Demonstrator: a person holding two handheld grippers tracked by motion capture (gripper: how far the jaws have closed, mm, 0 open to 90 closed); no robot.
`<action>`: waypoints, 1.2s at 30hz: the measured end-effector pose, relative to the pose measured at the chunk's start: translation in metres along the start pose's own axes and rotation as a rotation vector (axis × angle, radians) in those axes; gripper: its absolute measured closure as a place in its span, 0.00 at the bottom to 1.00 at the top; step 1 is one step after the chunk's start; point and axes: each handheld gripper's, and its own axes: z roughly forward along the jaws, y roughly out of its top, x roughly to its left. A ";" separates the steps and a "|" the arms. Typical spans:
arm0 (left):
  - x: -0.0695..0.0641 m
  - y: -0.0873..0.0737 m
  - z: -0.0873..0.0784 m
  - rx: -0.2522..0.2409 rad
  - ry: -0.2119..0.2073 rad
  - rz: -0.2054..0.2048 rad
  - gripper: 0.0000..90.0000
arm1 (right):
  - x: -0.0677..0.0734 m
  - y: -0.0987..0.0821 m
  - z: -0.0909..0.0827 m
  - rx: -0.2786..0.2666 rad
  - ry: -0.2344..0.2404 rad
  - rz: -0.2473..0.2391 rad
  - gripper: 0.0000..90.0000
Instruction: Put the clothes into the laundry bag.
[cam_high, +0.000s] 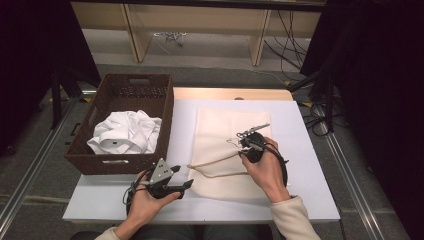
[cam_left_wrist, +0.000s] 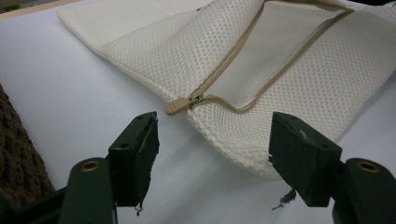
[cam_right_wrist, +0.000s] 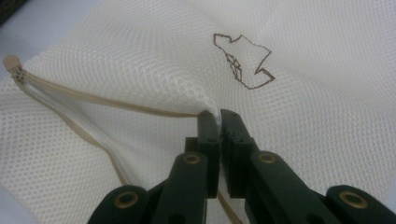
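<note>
Black jaws of the right gripper (cam_right_wrist: 219, 114) pinch a fold of the mesh laundry bag (cam_high: 225, 145) at its zipper edge, bag lying flat on the surface (cam_high: 300, 195). Thin mesh may slip out. Left gripper (cam_left_wrist: 212, 140) gapes open, empty, near the zipper pull (cam_left_wrist: 177, 106).

My high view looks forward and down over the whole table (cam_high: 310, 200) from its near edge. My left gripper view sits low at the near left corner, looking close across at the mesh bag (cam_left_wrist: 299, 88). My right gripper view presses right up to the bag. All three share the bag's zip (cam_high: 220, 159).
</note>
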 end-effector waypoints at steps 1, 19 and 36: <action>0.001 0.001 0.000 -0.002 0.001 0.023 0.36 | 0.001 0.000 -0.001 -0.015 -0.003 0.018 0.98; 0.000 0.001 -0.001 -0.026 -0.004 0.001 0.35 | 0.001 0.001 -0.015 -0.148 0.003 0.080 0.98; 0.004 0.061 -0.055 -0.190 -0.015 0.019 0.31 | 0.003 0.002 -0.017 -0.172 0.001 0.096 0.98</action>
